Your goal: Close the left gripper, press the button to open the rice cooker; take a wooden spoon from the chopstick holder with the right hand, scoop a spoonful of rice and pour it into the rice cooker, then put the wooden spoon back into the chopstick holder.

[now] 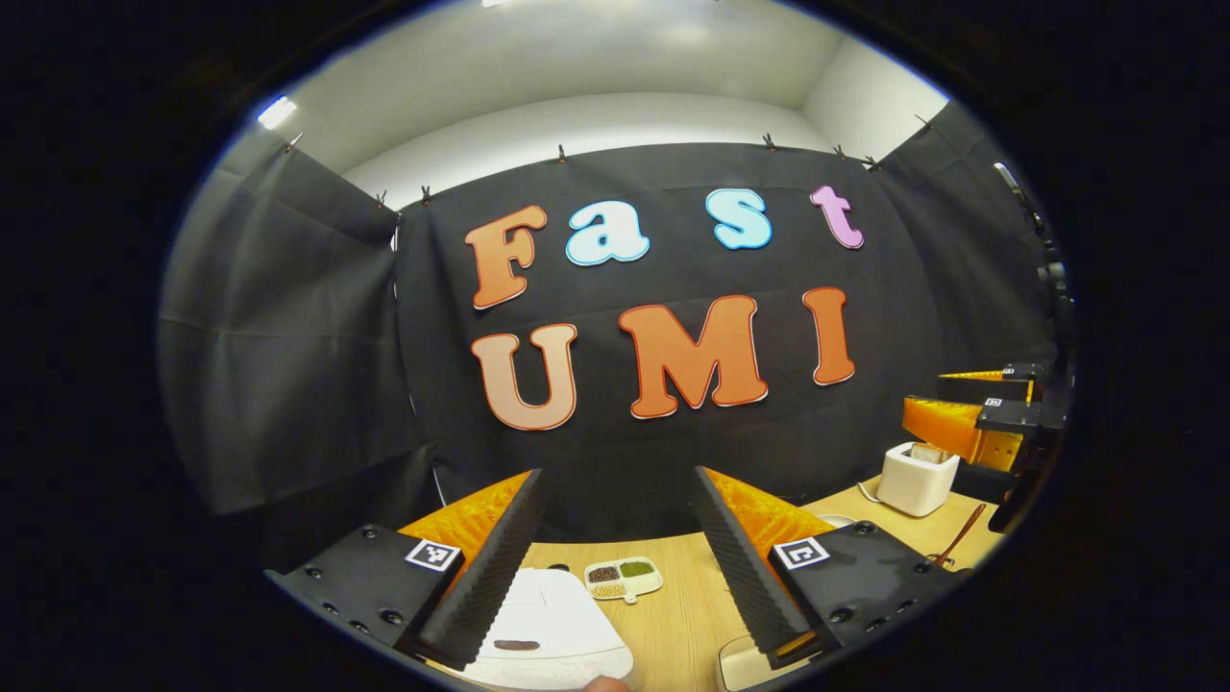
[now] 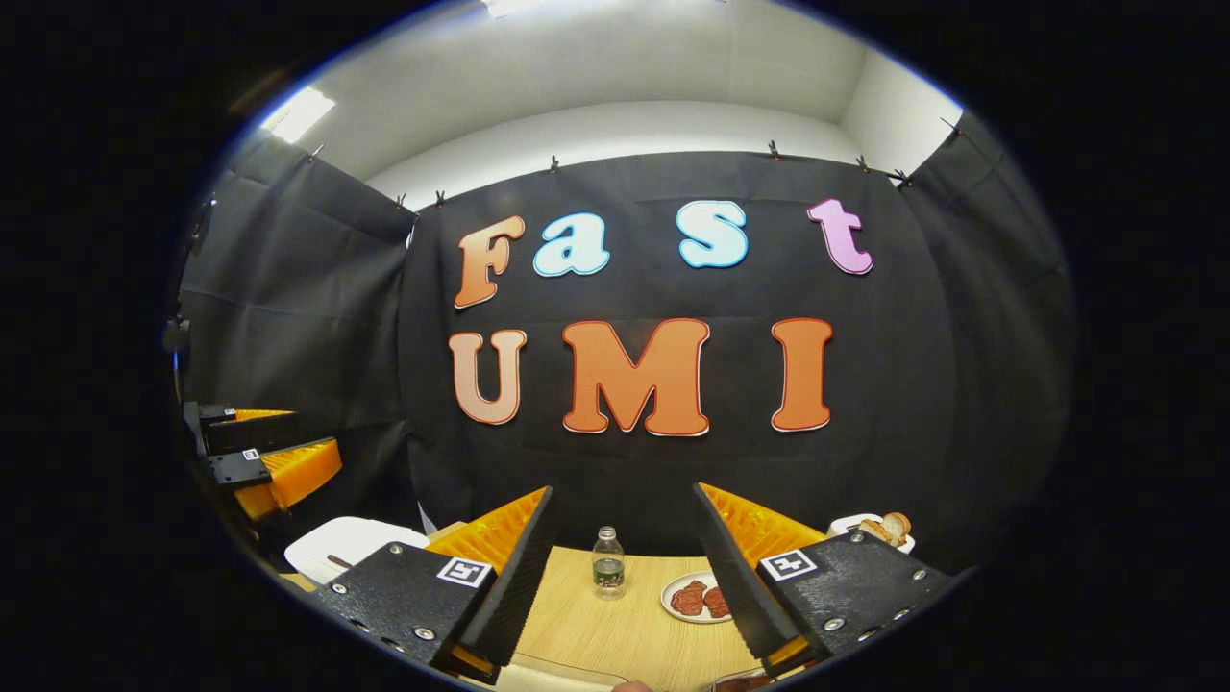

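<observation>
White rice cooker sits low on the wooden table, below the left gripper, jaws spread, nothing held. Chopstick holder far right, beyond the right gripper, also spread, empty.

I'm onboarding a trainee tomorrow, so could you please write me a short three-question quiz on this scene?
1. True or false: the left gripper is already shut for pressing the button.
2. In the left gripper view, what lies on the table just beyond the white rice cooker? A) a divided dish of grains B) a frying pan C) a folded towel
3. Fill in: in the right gripper view, a small clear ____ stands between the right gripper's fingers, left of a plate of reddish food.

Key:
1. False; its jaws stand wide apart.
2. A, the divided dish.
3. bottle.
</observation>
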A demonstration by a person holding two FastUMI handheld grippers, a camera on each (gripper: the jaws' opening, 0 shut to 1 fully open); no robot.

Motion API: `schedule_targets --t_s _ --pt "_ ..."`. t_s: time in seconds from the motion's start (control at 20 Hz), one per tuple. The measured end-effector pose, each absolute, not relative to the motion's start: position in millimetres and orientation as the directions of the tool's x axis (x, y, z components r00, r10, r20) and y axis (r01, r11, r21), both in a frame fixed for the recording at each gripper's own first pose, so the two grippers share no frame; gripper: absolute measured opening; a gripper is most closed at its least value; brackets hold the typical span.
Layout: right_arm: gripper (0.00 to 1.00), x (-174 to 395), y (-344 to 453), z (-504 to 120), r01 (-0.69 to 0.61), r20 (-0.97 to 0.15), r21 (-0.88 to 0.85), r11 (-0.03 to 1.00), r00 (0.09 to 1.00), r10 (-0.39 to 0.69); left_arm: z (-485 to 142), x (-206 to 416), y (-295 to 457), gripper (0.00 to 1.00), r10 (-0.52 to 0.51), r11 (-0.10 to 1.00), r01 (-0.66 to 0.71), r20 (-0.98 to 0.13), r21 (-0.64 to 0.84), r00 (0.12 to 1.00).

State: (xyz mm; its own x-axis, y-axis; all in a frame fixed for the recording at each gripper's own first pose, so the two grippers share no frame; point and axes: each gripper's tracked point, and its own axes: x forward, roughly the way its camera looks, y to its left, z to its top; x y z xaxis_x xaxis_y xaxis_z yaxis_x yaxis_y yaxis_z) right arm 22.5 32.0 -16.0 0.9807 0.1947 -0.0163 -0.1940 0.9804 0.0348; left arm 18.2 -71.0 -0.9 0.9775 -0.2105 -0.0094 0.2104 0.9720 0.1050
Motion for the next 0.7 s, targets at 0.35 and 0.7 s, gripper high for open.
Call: schedule_targets --t_s 0.35,0.7 --pt "0.87 25.2 42.6 -14.3 -0.210 -0.012 0.020 0.977 0.977 0.211 0.6 24.2 -55.7 1.00 -0.180 0.976 0.180 -0.004 0.124 0.984" --pt "0.89 23.0 50.3 -9.8 -0.203 -0.006 0.029 0.979 0.979 0.203 4.9 19.8 -58.9 1.00 -0.192 0.977 0.190 0.011 0.093 0.981"
